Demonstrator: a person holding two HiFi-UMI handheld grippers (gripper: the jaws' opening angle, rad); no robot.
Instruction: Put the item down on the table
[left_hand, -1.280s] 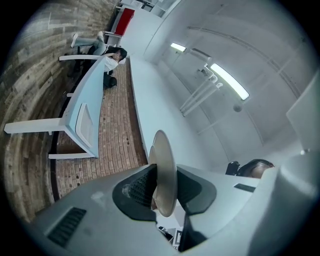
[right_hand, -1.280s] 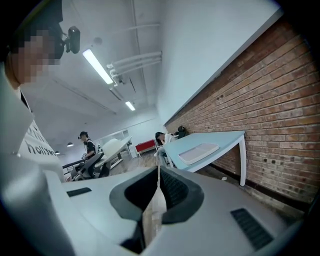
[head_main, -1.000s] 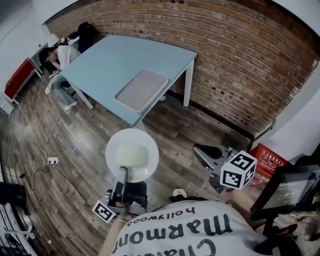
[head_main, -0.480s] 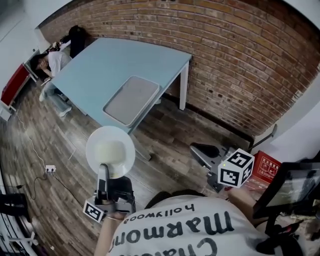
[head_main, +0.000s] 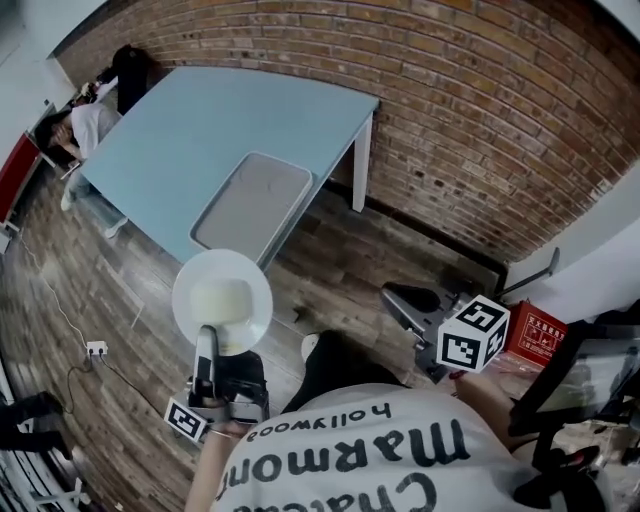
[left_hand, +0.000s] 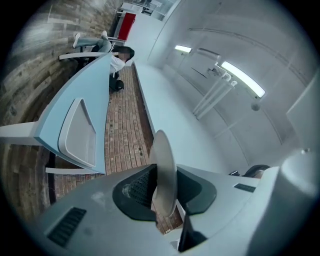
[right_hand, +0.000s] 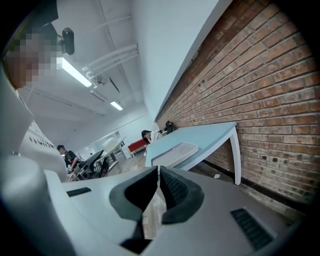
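Observation:
My left gripper (head_main: 207, 340) is shut on the near rim of a white plate (head_main: 222, 302), held out over the wooden floor short of the table. In the left gripper view the plate (left_hand: 164, 172) shows edge-on between the jaws of the left gripper (left_hand: 162, 192). The light blue table (head_main: 190, 135) stands ahead against the brick wall, with a grey tray (head_main: 252, 205) near its front edge. My right gripper (head_main: 405, 305) hangs at the right with its marker cube, away from the table. The right gripper (right_hand: 158, 187) has its jaws closed with nothing between them.
A seated person (head_main: 75, 125) leans on the table's far left end. A power strip (head_main: 96, 349) and cable lie on the floor at left. A red box (head_main: 540, 335) and a dark chair (head_main: 580, 390) stand at right. The brick wall (head_main: 480, 130) runs behind the table.
The view has shifted closer to the table, which now sits nearer and larger. The plate in my left gripper has moved left and slightly forward. The right gripper has barely moved.

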